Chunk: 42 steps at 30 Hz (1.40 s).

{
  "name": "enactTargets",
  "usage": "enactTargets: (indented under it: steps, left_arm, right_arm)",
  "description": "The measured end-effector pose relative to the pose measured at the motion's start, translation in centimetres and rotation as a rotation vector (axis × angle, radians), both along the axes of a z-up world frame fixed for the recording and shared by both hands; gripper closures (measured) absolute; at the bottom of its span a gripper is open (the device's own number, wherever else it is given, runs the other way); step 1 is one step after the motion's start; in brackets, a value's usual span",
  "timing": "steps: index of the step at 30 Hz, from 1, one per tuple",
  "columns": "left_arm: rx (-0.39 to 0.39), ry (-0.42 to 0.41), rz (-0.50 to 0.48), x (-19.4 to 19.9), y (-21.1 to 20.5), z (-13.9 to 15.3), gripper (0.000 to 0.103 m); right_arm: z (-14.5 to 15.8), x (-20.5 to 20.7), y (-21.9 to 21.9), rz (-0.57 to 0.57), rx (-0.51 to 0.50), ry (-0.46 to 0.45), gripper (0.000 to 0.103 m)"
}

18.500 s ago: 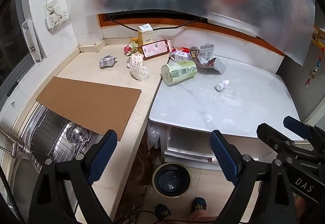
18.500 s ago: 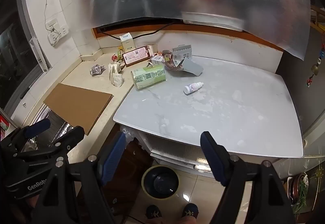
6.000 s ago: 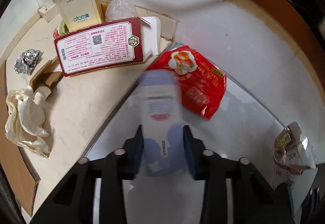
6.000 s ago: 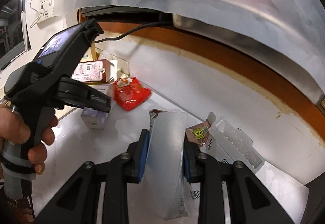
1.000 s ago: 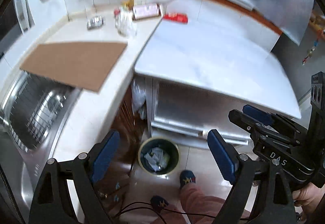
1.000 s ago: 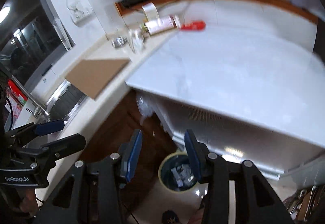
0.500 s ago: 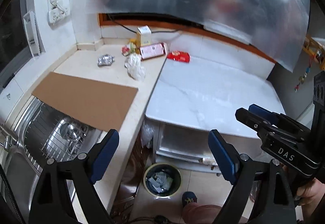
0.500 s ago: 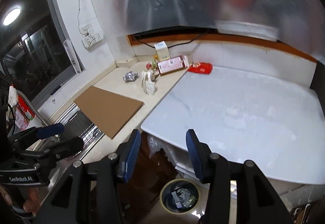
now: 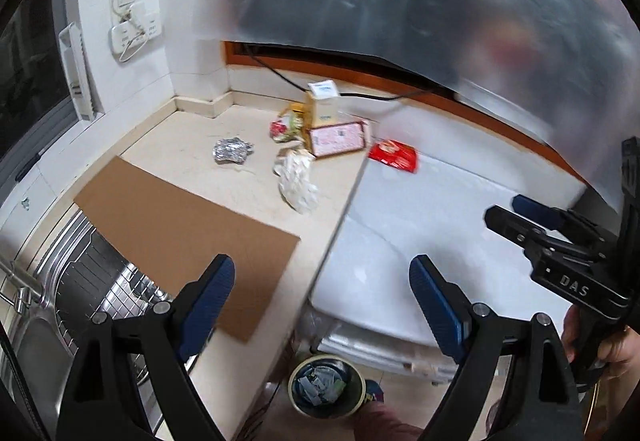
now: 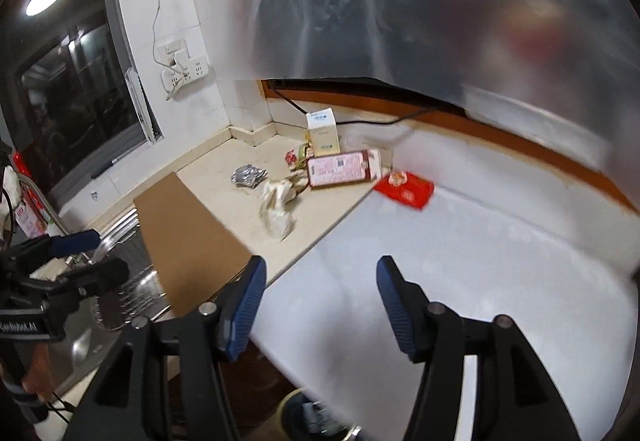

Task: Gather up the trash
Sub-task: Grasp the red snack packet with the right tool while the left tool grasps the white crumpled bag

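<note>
Left wrist | my left gripper (image 9: 320,281) spread, empty | my right gripper (image 10: 318,289) opening, empty | red packet (image 9: 393,155) on counter | bin (image 9: 326,385) below

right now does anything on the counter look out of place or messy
Yes. A cardboard sheet lies partly over the sink. Litter clusters in the back corner: crumpled foil, a wadded tissue, a tipped red-edged box, and a red packet on the white tabletop's edge.
</note>
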State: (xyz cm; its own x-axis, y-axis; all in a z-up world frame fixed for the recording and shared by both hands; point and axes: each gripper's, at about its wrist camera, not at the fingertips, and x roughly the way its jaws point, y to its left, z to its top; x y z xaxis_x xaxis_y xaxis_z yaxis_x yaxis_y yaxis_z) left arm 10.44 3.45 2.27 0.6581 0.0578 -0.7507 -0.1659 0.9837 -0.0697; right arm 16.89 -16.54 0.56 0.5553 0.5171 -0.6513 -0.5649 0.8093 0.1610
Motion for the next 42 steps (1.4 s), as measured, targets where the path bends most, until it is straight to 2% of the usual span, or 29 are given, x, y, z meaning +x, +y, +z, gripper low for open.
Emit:
enactTargets:
  steps: [7,16,22,31,33,35,39,41,42]
  left_arm:
    - [-0.052,0.08,0.104,9.4,1.6,-2.7,0.015]
    - [-0.058,0.173,0.231,18.3,4.4,-8.7,0.015]
    - [-0.077,0.219,0.308,22.0,6.3,-12.5,0.015]
    - [-0.087,0.254,0.364,24.9,6.8,-16.2,0.016]
    - [-0.089,0.261,0.373,25.2,6.9,-16.6,0.019]
    - [-0.102,0.272,0.381,25.4,7.1,-17.2,0.031]
    - [-0.134,0.286,0.391,25.3,7.2,-18.2,0.048]
    - [-0.145,0.293,0.392,25.3,7.3,-18.6,0.064]
    - [-0.15,0.298,0.392,25.3,7.3,-18.8,0.066]
  right_arm:
    - [-1.9,10.0,1.2,0.125,-0.072,-0.013,0.039]
    - [-8.6,21.6,4.3,0.192,-0.233,0.026,0.027]
    - [-12.9,25.5,6.2,0.214,-0.288,0.069,0.026]
    - [-15.9,27.8,7.8,0.241,-0.31,0.094,0.026]
    - [-16.1,27.9,8.2,0.254,-0.315,0.083,0.026]
    - [-16.3,27.9,8.6,0.261,-0.333,0.069,0.026]
    - [-16.9,27.3,9.6,0.287,-0.406,0.019,0.027]
    - [-16.8,27.3,9.5,0.285,-0.404,0.013,0.027]
    - [-16.8,27.6,9.3,0.284,-0.394,0.029,0.027]
